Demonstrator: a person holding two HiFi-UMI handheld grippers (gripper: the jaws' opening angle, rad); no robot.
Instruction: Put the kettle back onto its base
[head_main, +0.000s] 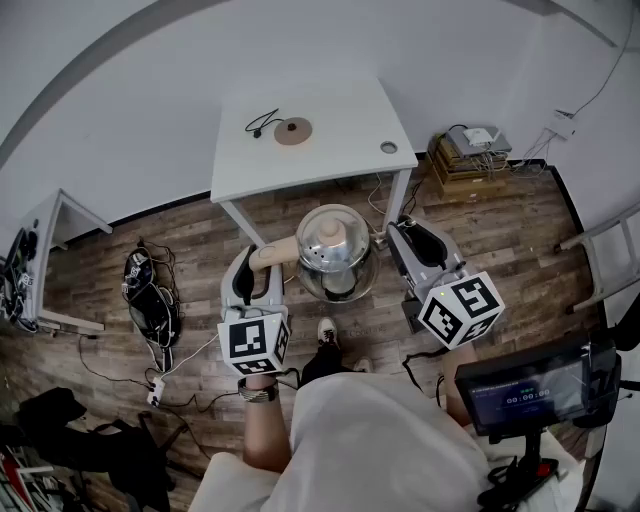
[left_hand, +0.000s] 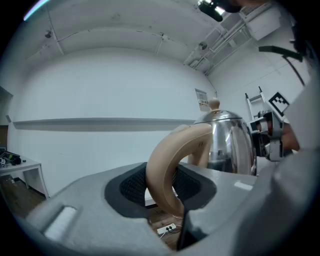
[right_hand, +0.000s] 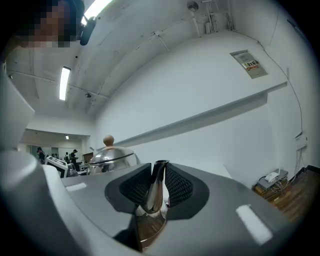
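Observation:
A shiny steel kettle (head_main: 335, 250) with a tan handle (head_main: 272, 254) hangs over the wood floor, in front of a white table (head_main: 330, 165). Its round brown base (head_main: 293, 131) lies on that table with a black cord (head_main: 262, 122). My left gripper (head_main: 260, 268) is shut on the handle (left_hand: 167, 165), whose curved loop passes between the pads, with the kettle body (left_hand: 227, 145) beyond. My right gripper (head_main: 403, 240) is shut on the thin steel spout (right_hand: 155, 192), and the lid with its knob (right_hand: 112, 156) shows to the left.
A small round disc (head_main: 388, 147) sits near the table's right edge. A cardboard box with devices (head_main: 465, 160) stands on the floor at right. Black gear (head_main: 150, 300) and a power strip (head_main: 155, 390) lie at left. A screen (head_main: 535, 385) is at lower right.

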